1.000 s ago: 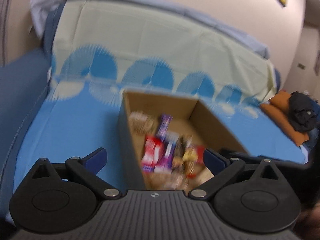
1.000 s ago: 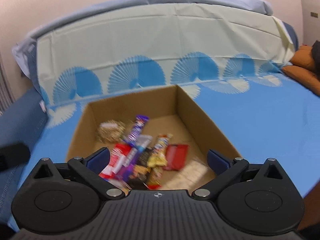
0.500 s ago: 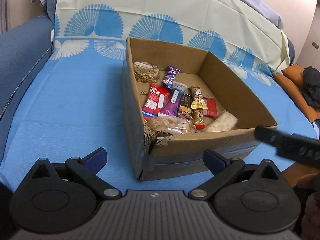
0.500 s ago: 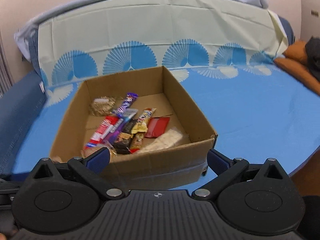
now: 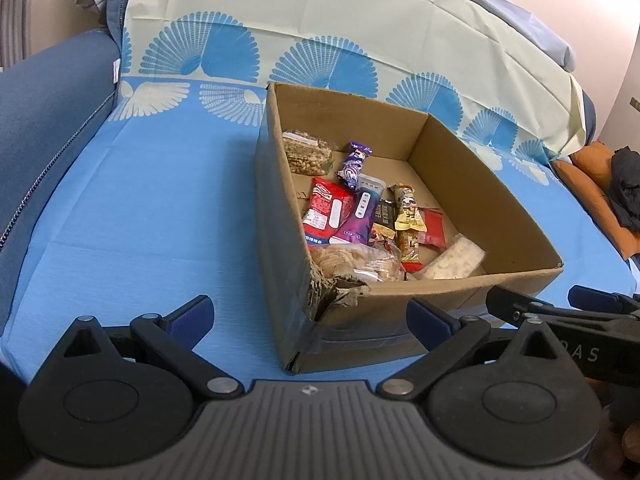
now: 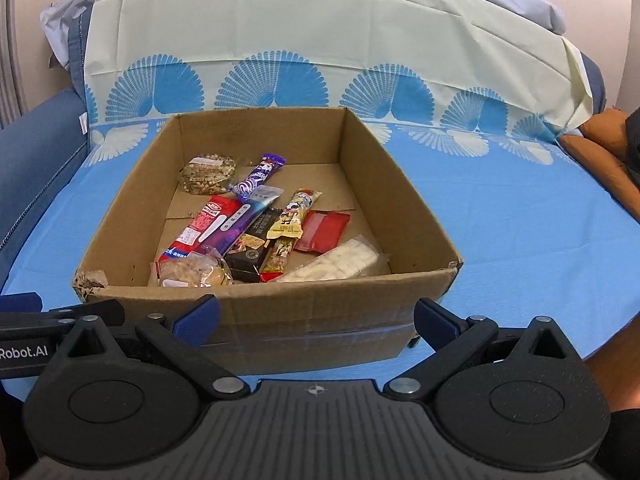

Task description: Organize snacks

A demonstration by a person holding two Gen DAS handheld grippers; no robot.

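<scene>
An open cardboard box stands on a blue cloth and holds several snack packets: a nut bag, a purple bar, a red packet, a yellow bar, a white wafer pack. Its near-left corner is torn. My left gripper is open and empty in front of that corner. My right gripper is open and empty before the box's front wall; it also shows in the left wrist view.
The blue cloth covers the surface around the box and runs up a backrest with fan prints. A dark blue sofa arm rises on the left. An orange cushion with dark clothing lies at the right.
Both grippers have pulled back from over the box, so the whole box now sits ahead of them. The jaws have stayed open.
</scene>
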